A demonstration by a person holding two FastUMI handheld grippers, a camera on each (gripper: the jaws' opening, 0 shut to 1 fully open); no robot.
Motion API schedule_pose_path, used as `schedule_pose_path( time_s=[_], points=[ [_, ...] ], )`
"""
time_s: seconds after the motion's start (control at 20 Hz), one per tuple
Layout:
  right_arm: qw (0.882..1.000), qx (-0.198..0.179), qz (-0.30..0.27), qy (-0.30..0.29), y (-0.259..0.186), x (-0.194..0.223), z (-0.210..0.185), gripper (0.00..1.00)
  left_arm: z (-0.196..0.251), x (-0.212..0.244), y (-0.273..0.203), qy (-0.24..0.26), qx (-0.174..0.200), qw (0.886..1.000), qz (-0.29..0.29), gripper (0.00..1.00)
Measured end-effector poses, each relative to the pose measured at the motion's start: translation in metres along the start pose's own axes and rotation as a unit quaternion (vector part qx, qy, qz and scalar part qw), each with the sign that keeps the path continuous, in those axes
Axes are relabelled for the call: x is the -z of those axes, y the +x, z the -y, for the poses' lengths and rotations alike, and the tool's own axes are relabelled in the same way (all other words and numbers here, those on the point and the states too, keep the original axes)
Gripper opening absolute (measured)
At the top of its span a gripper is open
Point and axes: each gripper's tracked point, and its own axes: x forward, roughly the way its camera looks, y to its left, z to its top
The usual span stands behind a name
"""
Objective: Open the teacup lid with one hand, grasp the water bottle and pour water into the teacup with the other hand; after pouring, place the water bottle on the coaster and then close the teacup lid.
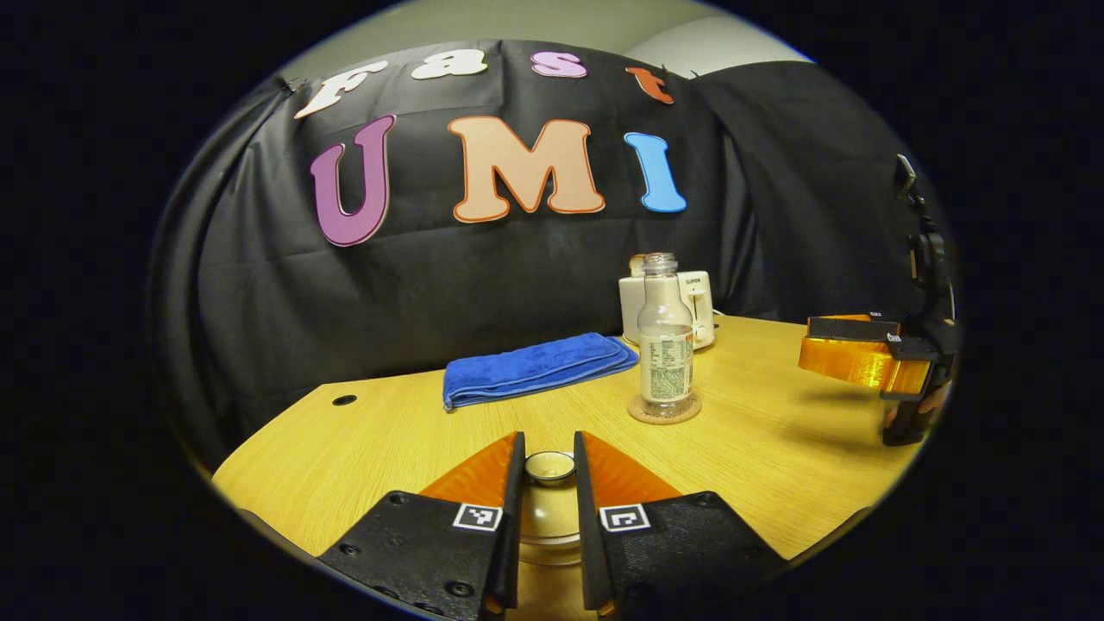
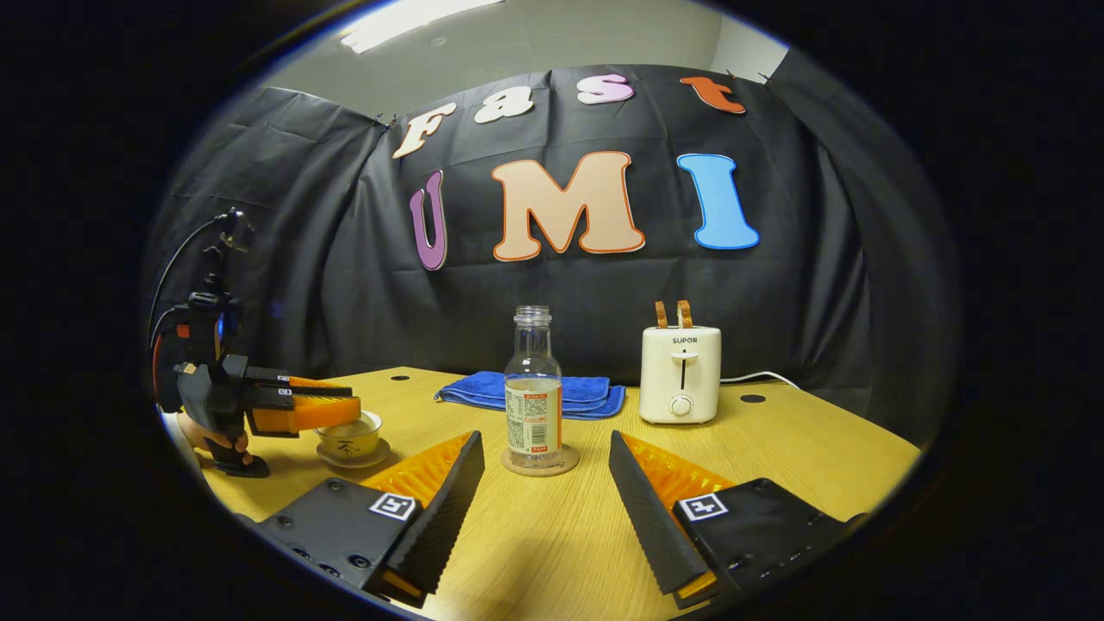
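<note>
Two tools: one in each view, over a wooden surface [image 2: 819, 448] in front of the black cloth wall.
Surface: light wood grain with small dark holes near its far edge.
Towel: blue towel [image 1: 535, 366], folded, lying flat toward the far side, just left of the bottle in the left gripper view.
Toaster: cream toaster [image 2: 681, 373] at the far side, two slices standing up out of its slots, right of the bottle in the right gripper view.
Right tool: right tool [image 2: 543, 496] has its fingers spread wide, nothing between them, pointing at the bottle from the near side; in the left gripper view it hangs at the far right, above the surface.
Left tool: left tool [image 1: 549, 470] has its fingers drawn narrow on either side of the lid knob; whether they press on it I cannot tell.
Water bottle: clear water bottle [image 2: 533, 397], uncapped and upright, standing on the coaster.
Teacup: pale teacup [image 2: 349, 438] on a saucer at the near left, with the left tool's fingers lying over its top.
Coaster: round cork coaster [image 1: 664, 411], under the bottle, near the middle of the surface.
Lid: teacup lid [image 1: 549, 509] sits between the left tool's fingers, its small round knob up.
</note>
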Motion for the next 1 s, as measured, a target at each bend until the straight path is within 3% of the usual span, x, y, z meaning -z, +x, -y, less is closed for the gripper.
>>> schedule_pose_path(
  time_s=[0.2,0.25,0.3,0.35,0.55,0.65,0.9,0.95,1.0],
  points=[
    [1.000,0.000,0.000,0.000,0.000,0.000,0.000,0.94,0.001,-0.002,-0.002,-0.002,0.003,1.000,0.008,0.32],
    [1.000,0.000,0.000,0.000,0.000,0.000,0.000,0.94,0.000,-0.003,-0.002,-0.002,0.002,1.000,0.009,0.40],
    [1.000,0.002,0.000,0.000,0.000,0.000,0.001,0.94,0.000,-0.003,-0.002,-0.002,0.001,1.000,0.010,0.39],
    [1.000,0.002,0.000,0.000,-0.001,0.000,0.000,0.94,-0.001,-0.004,-0.003,-0.003,0.000,1.000,0.011,0.55],
    [1.000,0.004,0.000,0.000,-0.001,0.000,0.001,0.94,-0.007,-0.008,-0.008,-0.011,-0.016,0.999,0.026,0.77],
    [1.000,0.007,0.000,0.000,-0.001,-0.001,0.003,0.94,-0.013,-0.010,-0.011,-0.019,-0.027,0.999,0.037,0.84],
    [1.000,0.010,0.001,0.000,-0.002,0.000,0.003,0.94,-0.028,-0.012,-0.028,-0.067,-0.059,0.994,0.059,0.84],
    [1.000,0.010,0.001,0.000,-0.002,-0.001,0.003,0.94,-0.030,-0.010,-0.032,-0.061,-0.063,0.994,0.057,0.88],
    [1.000,0.011,0.001,-0.001,-0.002,0.000,0.003,0.94,-0.031,-0.011,-0.035,-0.063,-0.068,0.994,0.058,0.85]
  ],
)
